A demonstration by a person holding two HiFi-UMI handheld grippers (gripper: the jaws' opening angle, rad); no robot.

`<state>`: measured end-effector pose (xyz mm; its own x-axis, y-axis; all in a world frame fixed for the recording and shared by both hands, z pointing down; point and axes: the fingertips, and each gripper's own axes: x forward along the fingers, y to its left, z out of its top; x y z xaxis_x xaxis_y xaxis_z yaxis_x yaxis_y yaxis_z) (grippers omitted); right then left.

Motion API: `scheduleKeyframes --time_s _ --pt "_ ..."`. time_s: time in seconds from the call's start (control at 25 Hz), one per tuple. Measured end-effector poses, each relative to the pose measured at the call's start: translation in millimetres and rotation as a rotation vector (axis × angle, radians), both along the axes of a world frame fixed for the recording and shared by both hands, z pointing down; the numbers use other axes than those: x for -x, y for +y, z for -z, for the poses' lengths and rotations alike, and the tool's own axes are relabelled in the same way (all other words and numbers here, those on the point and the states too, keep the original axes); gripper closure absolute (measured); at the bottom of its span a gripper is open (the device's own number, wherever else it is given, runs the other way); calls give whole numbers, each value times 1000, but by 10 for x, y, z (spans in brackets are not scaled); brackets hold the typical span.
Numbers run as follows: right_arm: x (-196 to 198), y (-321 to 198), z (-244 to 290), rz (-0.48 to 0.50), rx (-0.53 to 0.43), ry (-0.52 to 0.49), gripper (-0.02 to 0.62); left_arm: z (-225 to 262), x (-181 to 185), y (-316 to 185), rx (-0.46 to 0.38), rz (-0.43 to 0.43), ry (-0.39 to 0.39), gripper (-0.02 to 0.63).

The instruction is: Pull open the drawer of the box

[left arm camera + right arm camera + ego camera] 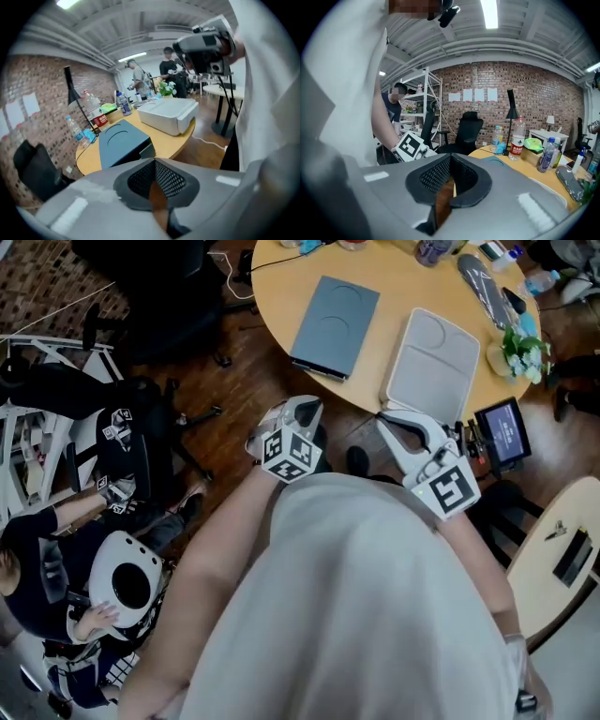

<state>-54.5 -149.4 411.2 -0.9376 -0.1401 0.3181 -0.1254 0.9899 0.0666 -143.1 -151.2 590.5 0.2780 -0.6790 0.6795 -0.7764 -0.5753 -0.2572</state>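
Both grippers are up at the person's chest, short of the table (281,296).
Left gripper (298,413): jaws pressed together with only a thin slit showing in its own view (154,161), nothing pinched.
Right gripper (386,423): same, jaws together and empty (450,164).
Two flat boxes lie side by side on the round table: a blue-grey box (335,324) ahead of the left gripper and a white box (434,362) ahead of the right.
The right gripper's tips sit near the white box's near corner at the table edge; contact can't be judged.
The left gripper is clear of the blue-grey box (119,140).
Bottles (518,138) stand at the table's far side.
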Motion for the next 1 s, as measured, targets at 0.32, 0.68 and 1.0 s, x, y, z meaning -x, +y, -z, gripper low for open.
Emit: scheduleKeyframes --time_s 0.32,0.68,1.0 --pt "-130 -35 -39 -139 27 6 591 -302 140 -383 -38 -195 -355 601" --pt "-332 -134 8 -297 56 -27 591 -508 282 -524 -43 -338 -624 566" --pt "-482 -196 47 -381 56 -31 591 -635 333 -626 -38 -360 -703 480"
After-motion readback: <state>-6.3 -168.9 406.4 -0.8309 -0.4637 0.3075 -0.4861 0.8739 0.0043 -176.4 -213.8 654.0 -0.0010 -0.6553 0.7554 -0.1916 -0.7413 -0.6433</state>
